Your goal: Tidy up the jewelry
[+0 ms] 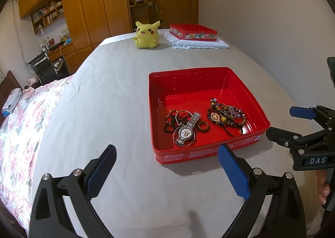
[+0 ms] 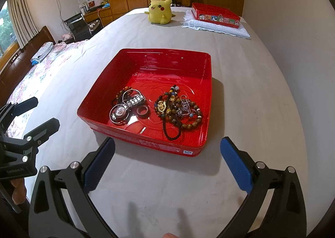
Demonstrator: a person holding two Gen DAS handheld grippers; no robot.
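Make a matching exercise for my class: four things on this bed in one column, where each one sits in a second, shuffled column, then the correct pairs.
Things
1. wristwatch
2. beaded bracelets
3. yellow plush toy
4. closed red tin

Places
A. on the folded white cloth
B. left part of the open red tin
C. far end of the bed, left of the cloth
D. right part of the open tin

Pairs: 1-B, 2-D, 3-C, 4-A

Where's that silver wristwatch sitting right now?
The silver wristwatch lies inside the open red tin, in its near-left part as the right wrist view shows it, on top of dark beads and beside a brown ring.
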